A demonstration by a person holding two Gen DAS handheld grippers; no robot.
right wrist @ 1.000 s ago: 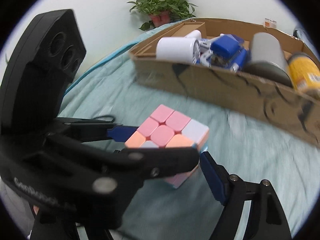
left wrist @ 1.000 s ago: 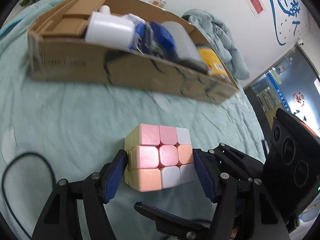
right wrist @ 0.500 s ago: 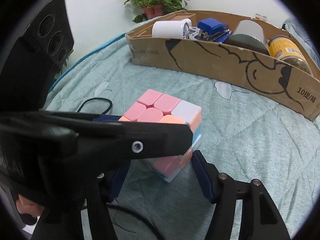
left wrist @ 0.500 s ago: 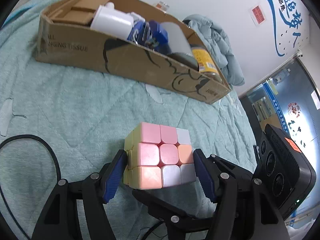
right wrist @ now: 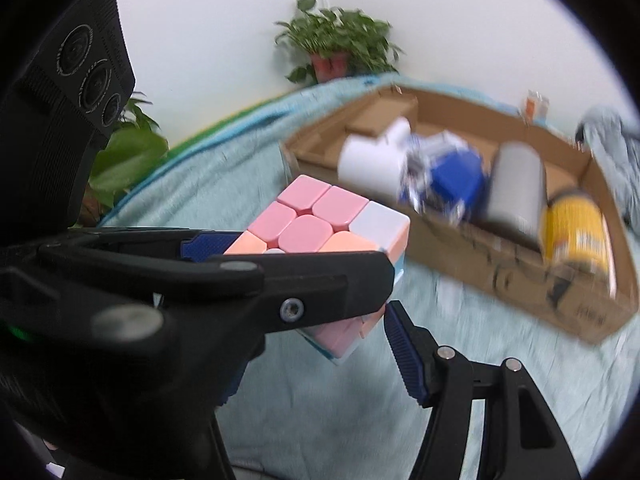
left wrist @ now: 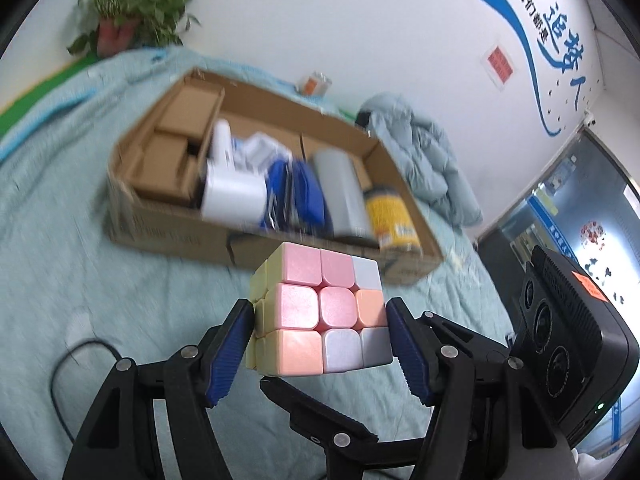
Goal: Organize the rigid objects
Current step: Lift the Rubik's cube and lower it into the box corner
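My black plastic left gripper point(left wrist: 320, 334) and right gripper point(right wrist: 308, 320) carry ribbed blue pads point(left wrist: 406, 346), silver screws, and, seemingly, triple-lens camera housings.

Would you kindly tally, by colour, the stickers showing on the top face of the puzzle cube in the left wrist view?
Top face of the puzzle cube, left wrist view:
Pink: 4
Peach-orange: 2
Pale grey: 3
Total: 9

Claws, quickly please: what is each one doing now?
Left claw: closed on the puzzle cube.
Right claw: closed on the same cube.
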